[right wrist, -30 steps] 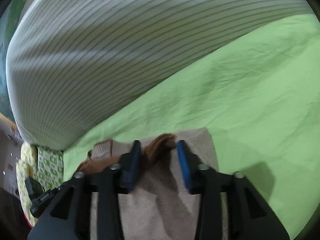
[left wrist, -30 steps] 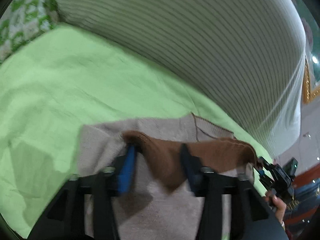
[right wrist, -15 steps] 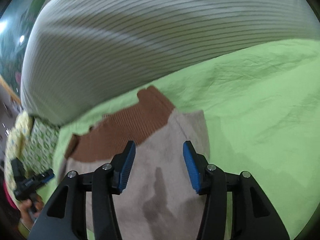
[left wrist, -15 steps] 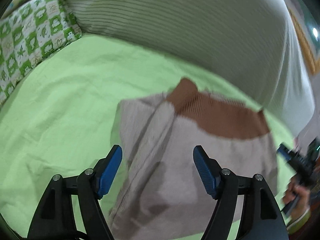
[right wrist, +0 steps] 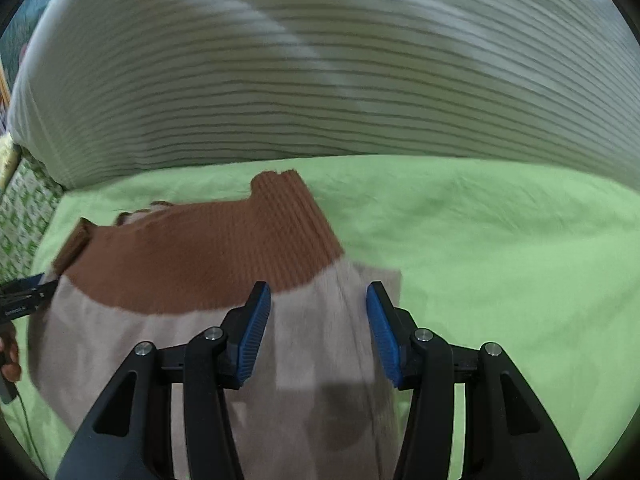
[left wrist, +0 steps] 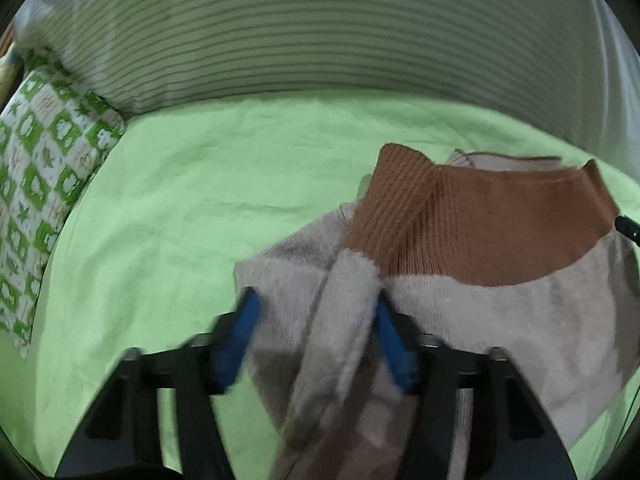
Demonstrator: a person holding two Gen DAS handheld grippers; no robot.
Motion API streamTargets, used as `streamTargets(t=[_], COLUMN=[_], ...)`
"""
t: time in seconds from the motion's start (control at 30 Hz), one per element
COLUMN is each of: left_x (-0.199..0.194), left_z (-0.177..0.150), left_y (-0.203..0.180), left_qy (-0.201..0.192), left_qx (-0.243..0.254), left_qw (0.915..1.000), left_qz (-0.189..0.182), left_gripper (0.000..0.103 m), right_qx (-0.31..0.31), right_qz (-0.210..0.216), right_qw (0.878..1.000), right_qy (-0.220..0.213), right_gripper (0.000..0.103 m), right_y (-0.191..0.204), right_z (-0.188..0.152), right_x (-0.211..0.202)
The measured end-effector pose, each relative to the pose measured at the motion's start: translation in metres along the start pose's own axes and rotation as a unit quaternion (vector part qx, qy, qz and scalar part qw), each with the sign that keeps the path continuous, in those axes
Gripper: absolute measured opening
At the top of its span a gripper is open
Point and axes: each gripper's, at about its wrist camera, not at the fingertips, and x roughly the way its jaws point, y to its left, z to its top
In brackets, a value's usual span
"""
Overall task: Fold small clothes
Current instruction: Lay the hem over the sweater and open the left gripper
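Left wrist view: beige knit garment with a brown ribbed waistband [left wrist: 460, 300] spread on the light green cotton bed sheet [left wrist: 180, 208], lying ahead and to the right of the left gripper [left wrist: 316, 336]. Jaws just closing, a raised ridge of the beige fabric bunched between the blue pads [left wrist: 236, 336]; motion blur prevents confirming a firm pinch. Brown waistband [left wrist: 480, 232] running left to right along the far edge, long axis crosswise to the fingers. Right wrist view: same garment directly below and ahead of the right gripper [right wrist: 318, 328], jaws standing apart, beige cloth flat beneath with no visible pad contact. Left gripper judged nearer to a hold; next move likely a lift of the pinched side edge across toward the right. Knit soft and limp, ribbing stiffer than the plain body. White grey-striped padded bolster [right wrist: 320, 80] beyond the sheet; green-and-white patterned quilt [left wrist: 36, 184] at far left.
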Motion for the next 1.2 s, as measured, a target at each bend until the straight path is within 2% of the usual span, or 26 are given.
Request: streamTargets(t=[0.03,0.07,0.2,0.23,0.3,0.4,0.57,0.63,0.7,0.73,0.87,0.93,1.0,1.1,1.2], left_x=[0.003,0.004,0.005,0.011,0.020,0.019,-0.013,-0.029,-0.044,-0.050,-0.071,-0.077,-0.079,-0.081,-0.074], left_z=[0.002,0.004,0.010,0.010,0.007,0.004,-0.004,-0.015,-0.031,-0.041,-0.083,-0.110,-0.137,-0.167,-0.185], left_y=[0.002,0.006,0.033,0.043,0.050,0.045,0.052,0.055,0.059,0.060,0.061,0.067,0.074,0.074,0.068], left_qy=[0.003,0.003,-0.006,0.000,0.011,0.009,-0.003,-0.008,-0.006,-0.005,0.013,0.029,0.043,0.062,0.083], left_qx=[-0.004,-0.013,-0.062,-0.083,-0.096,-0.083,-0.109,-0.123,-0.144,-0.155,-0.190,-0.216,-0.256,-0.299,-0.324], left_qw=[1.0000,0.9999,0.9981,0.9964,0.9949,0.9965,0.9937,0.9919,0.9885,0.9866,0.9797,0.9738,0.9631,0.9477,0.9362], left_qz=[-0.003,-0.007,-0.005,-0.013,-0.026,-0.009,-0.023,-0.032,-0.045,-0.051,-0.062,-0.066,-0.072,-0.093,-0.110], left_gripper=[0.024,0.018,0.015,0.015,0.018,0.027,0.035,0.038,0.053,0.056,0.059,0.060,0.066,0.069,0.072], right_qx=[-0.006,-0.009,0.033,0.043,0.056,0.070,0.090,0.095,0.093,0.090,0.078,0.059,0.045,0.010,-0.015], right_qz=[0.008,0.013,0.027,0.026,0.020,0.006,0.012,0.030,0.052,0.061,0.107,0.130,0.151,0.183,0.207], right_qw=[1.000,1.000,0.999,0.999,0.998,0.997,0.995,0.994,0.993,0.993,0.990,0.989,0.987,0.983,0.978], right_qy=[0.009,0.014,-0.009,-0.003,0.015,0.024,-0.026,-0.045,-0.051,-0.052,-0.045,-0.027,-0.013,0.005,0.021], right_gripper=[0.040,0.007,0.008,0.008,0.011,0.024,0.044,0.046,0.047,0.047,0.047,0.047,0.047,0.047,0.047], right_y=[0.001,0.002,-0.011,-0.015,-0.021,-0.024,-0.026,-0.023,-0.015,-0.009,0.014,0.033,0.048,0.081,0.104], right_z=[0.002,0.004,0.012,0.012,0.008,0.002,-0.001,-0.007,-0.017,-0.024,-0.047,-0.061,-0.071,-0.079,-0.082], right_x=[0.006,0.008,0.006,0.010,0.021,0.023,-0.014,-0.035,-0.050,-0.057,-0.069,-0.067,-0.062,-0.048,-0.037])
